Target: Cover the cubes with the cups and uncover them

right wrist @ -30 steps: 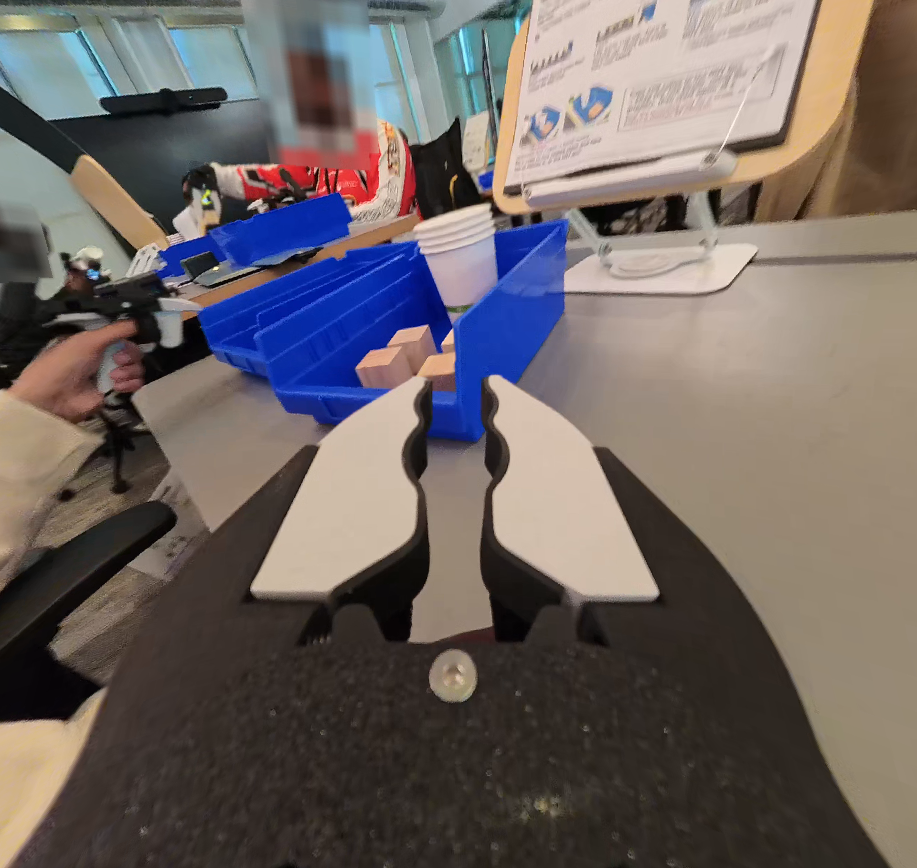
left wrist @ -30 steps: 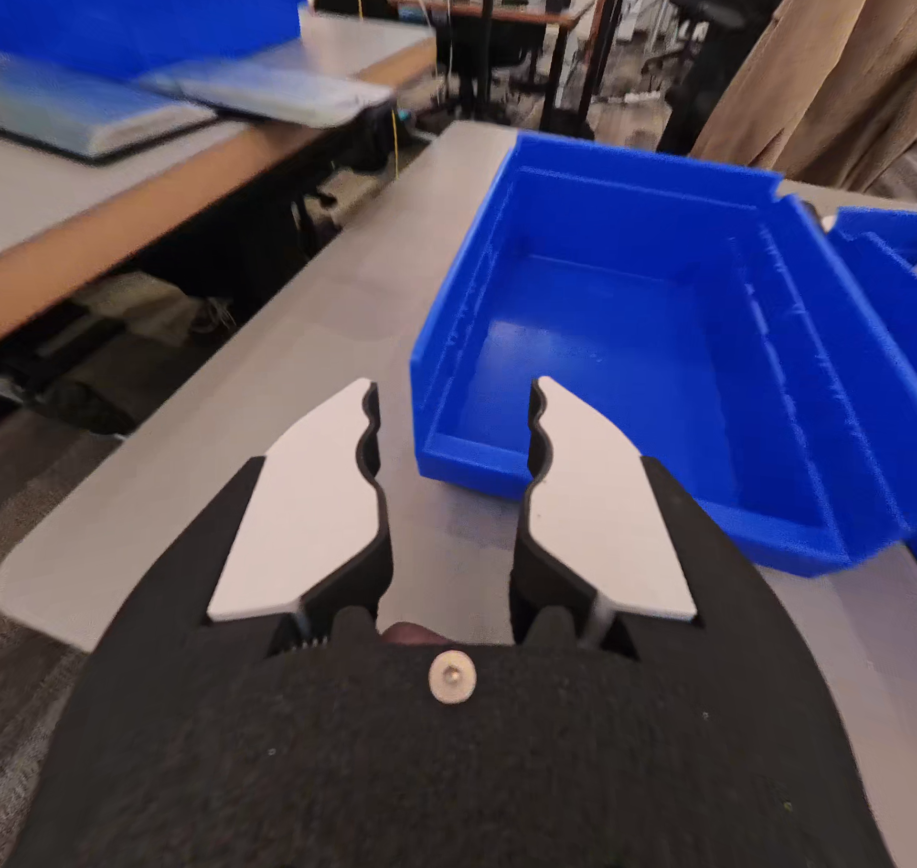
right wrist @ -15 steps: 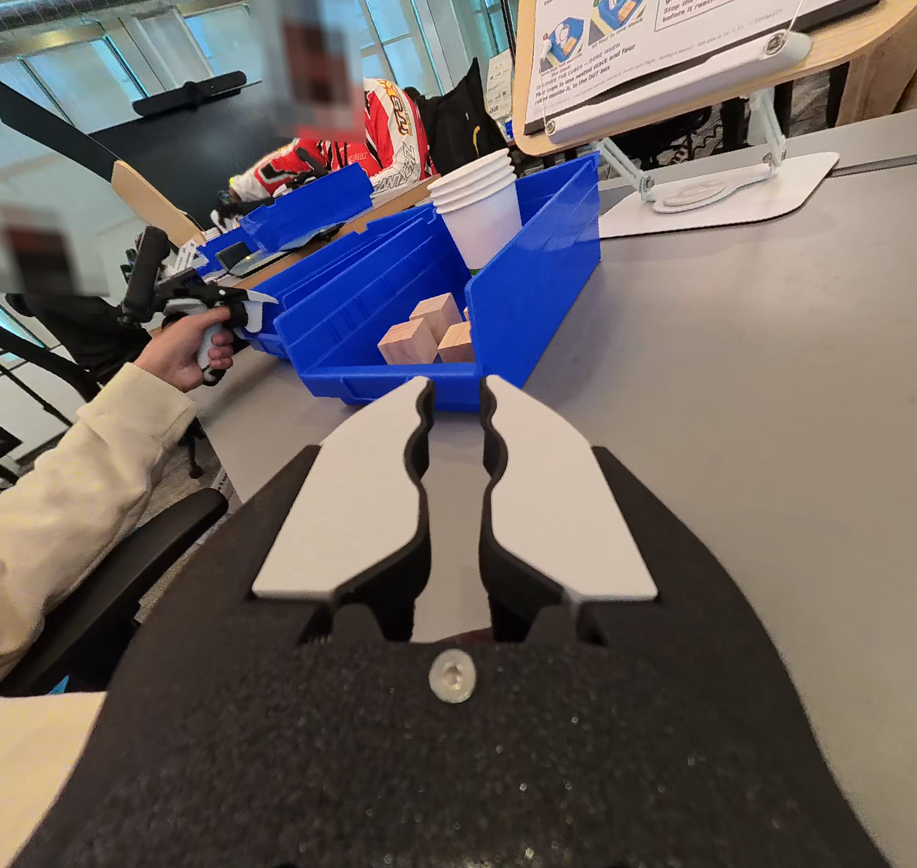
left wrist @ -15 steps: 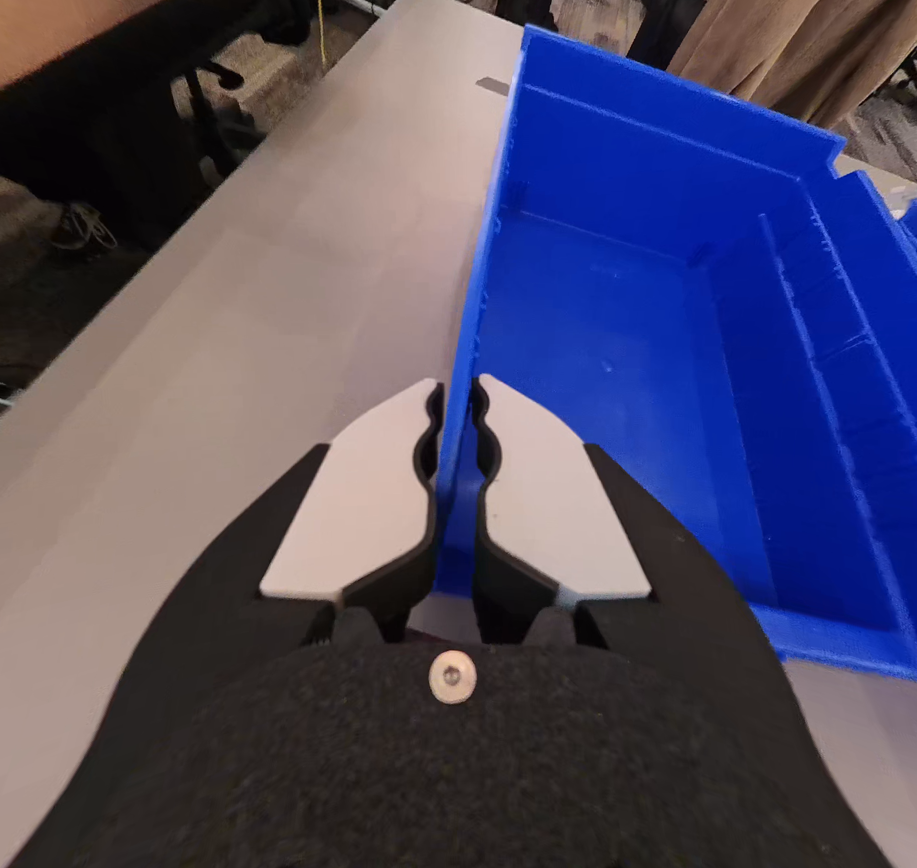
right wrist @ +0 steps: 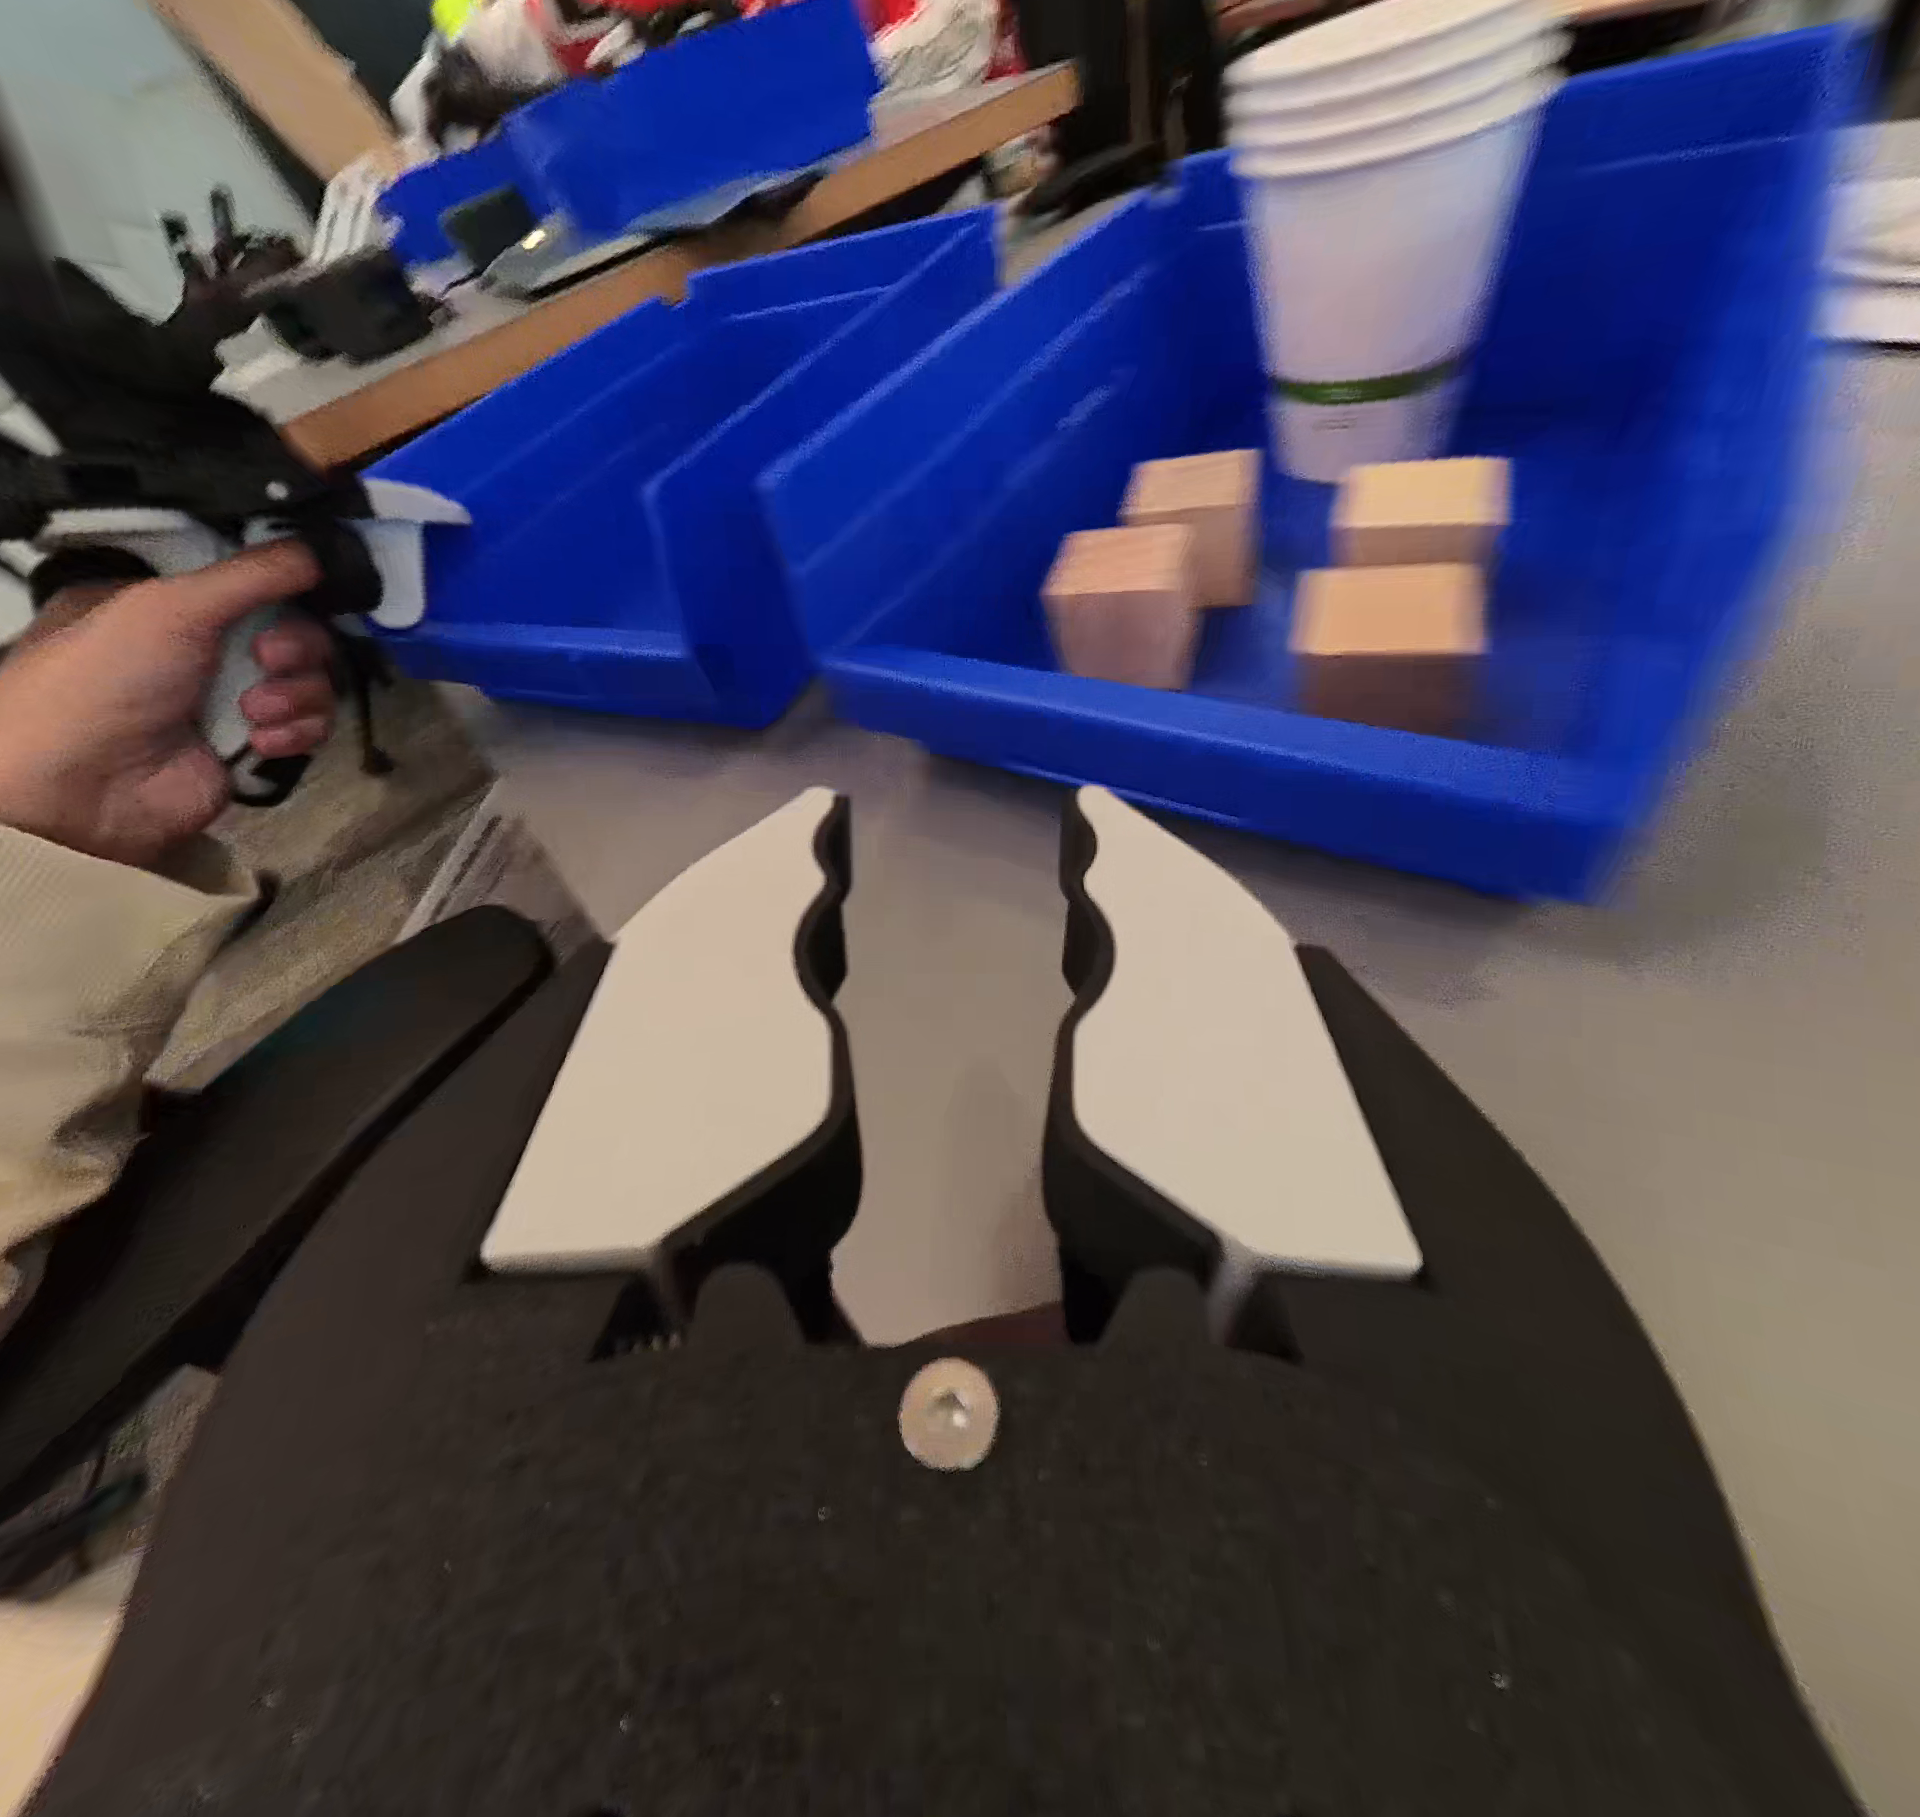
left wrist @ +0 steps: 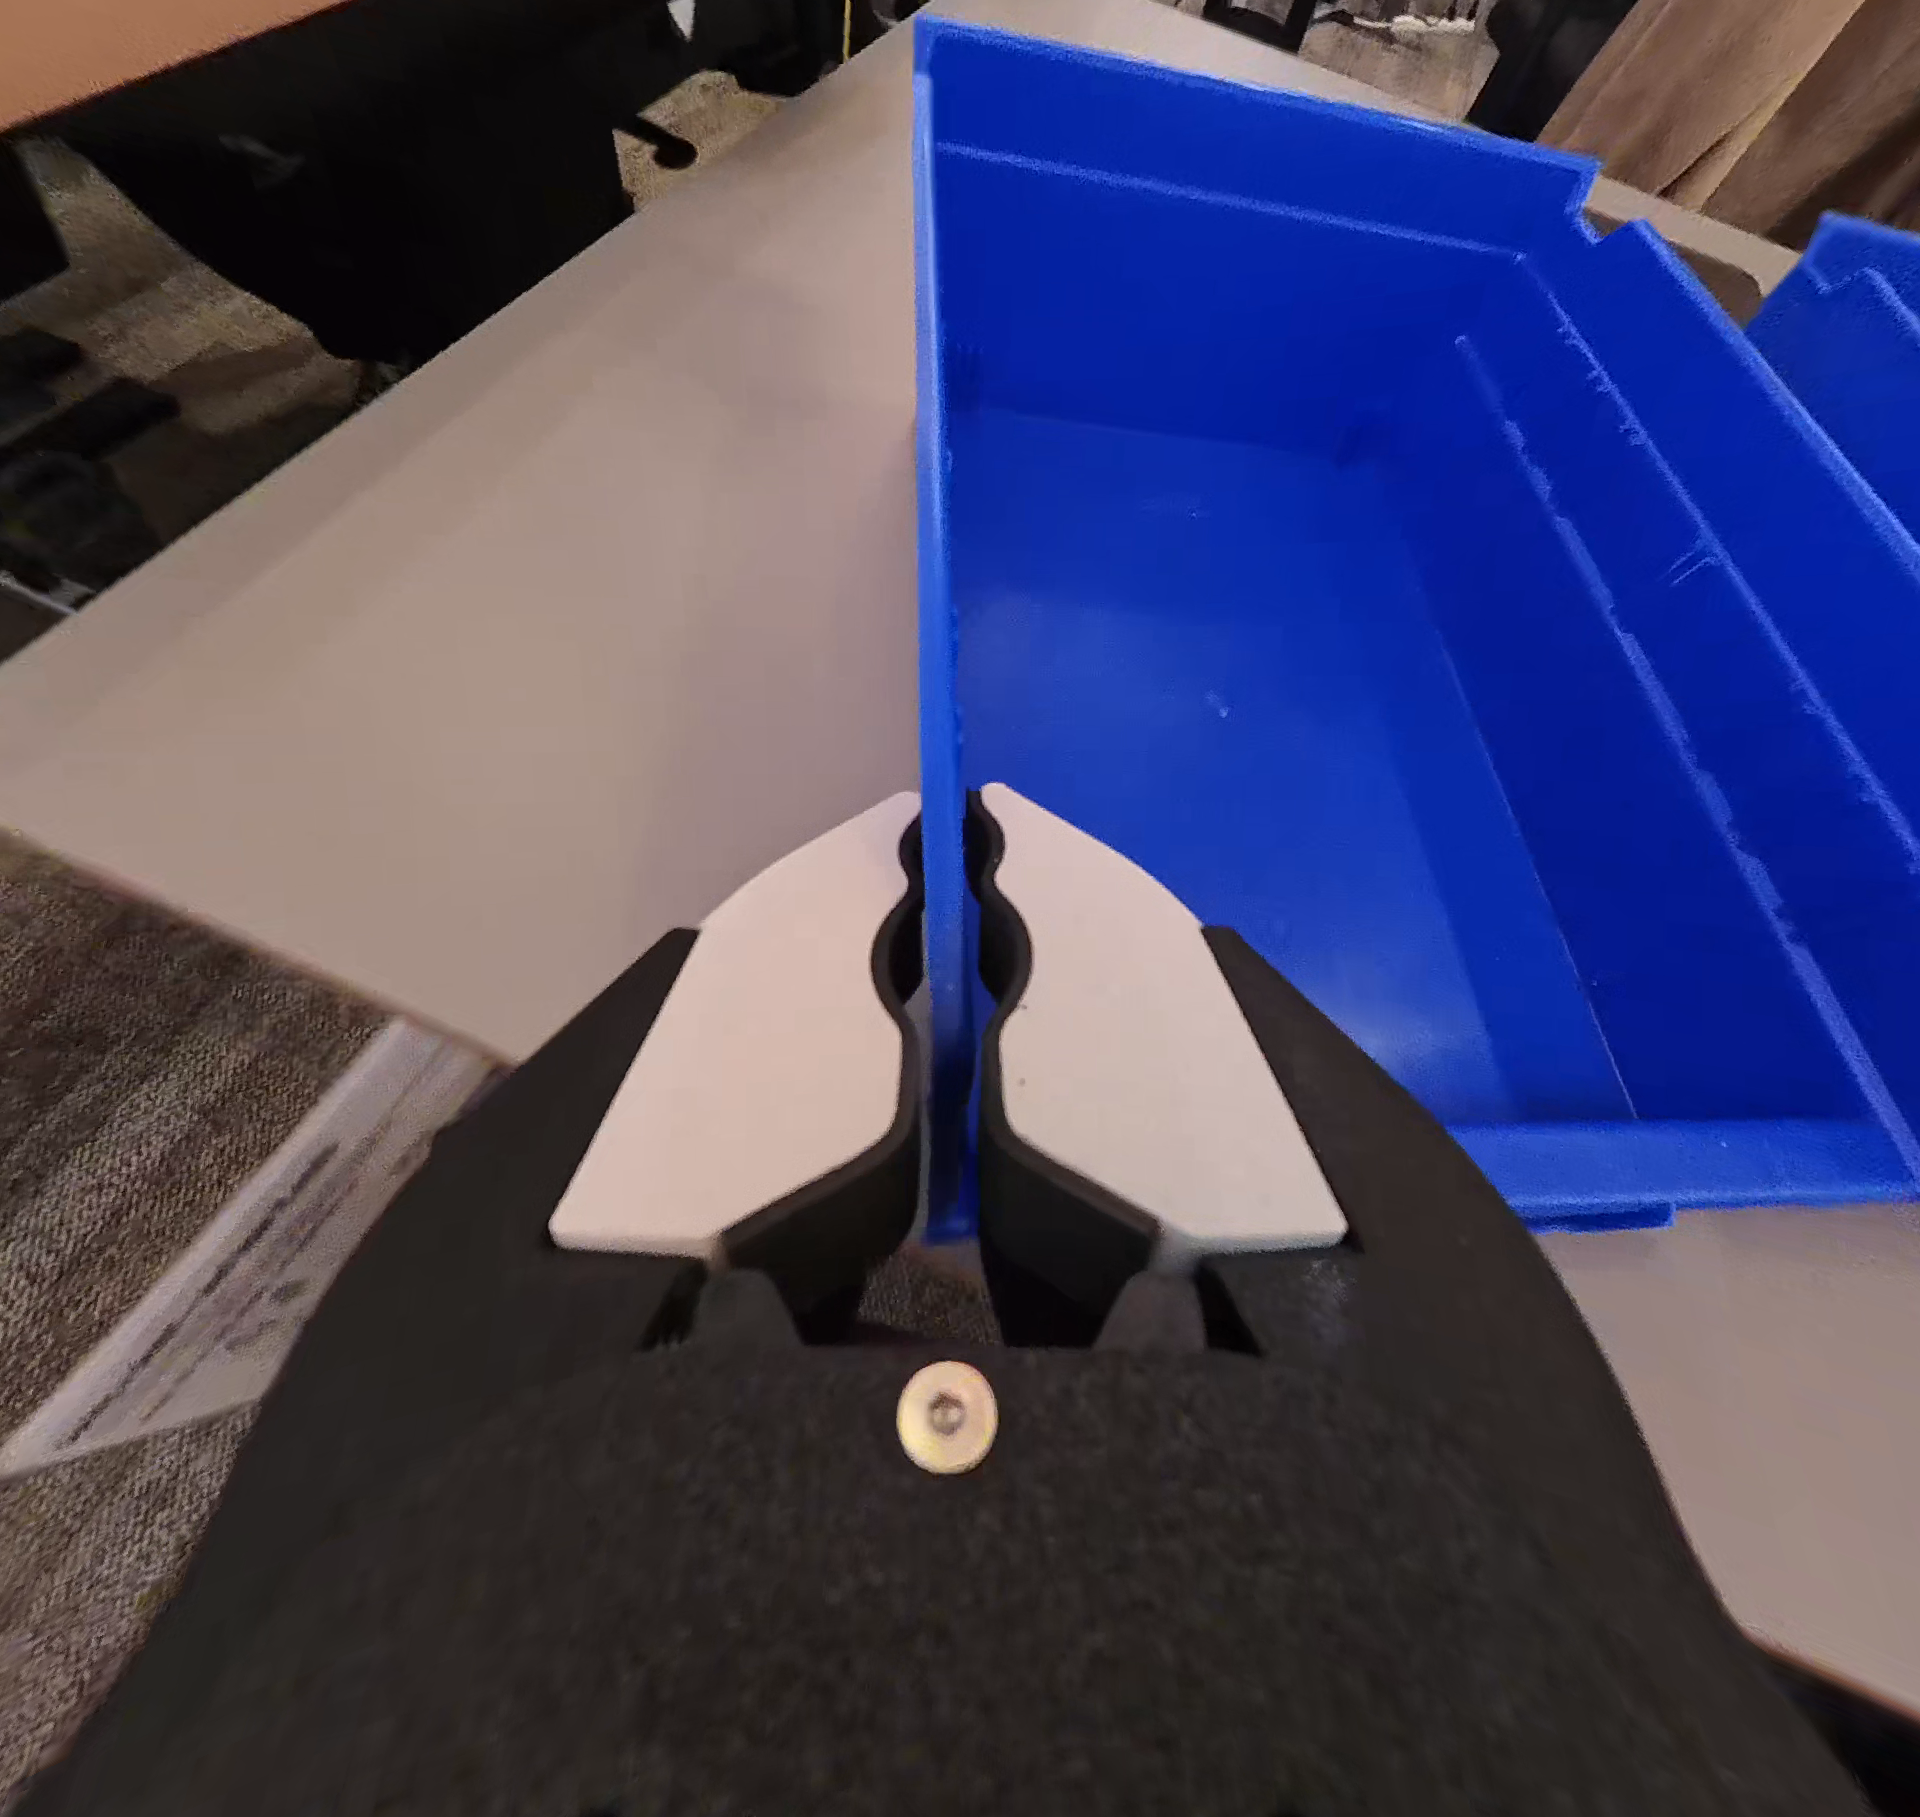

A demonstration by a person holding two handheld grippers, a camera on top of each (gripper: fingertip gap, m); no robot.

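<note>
Left fingers (left wrist: 790, 1029) pinch empty blue bin (left wrist: 1299, 728) wall.

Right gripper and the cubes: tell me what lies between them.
Right wrist view: bare grey table, then the blue bin's low front wall. The cubes sit behind it; right gripper open.

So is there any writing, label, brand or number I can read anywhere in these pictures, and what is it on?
On the stack of white cups: small print on the green band, too blurred to read.
On the sheet on the floor: printed lines, too blurred to read.
On the empty blue bin: no writing shows.
So nothing here can be read.
</note>
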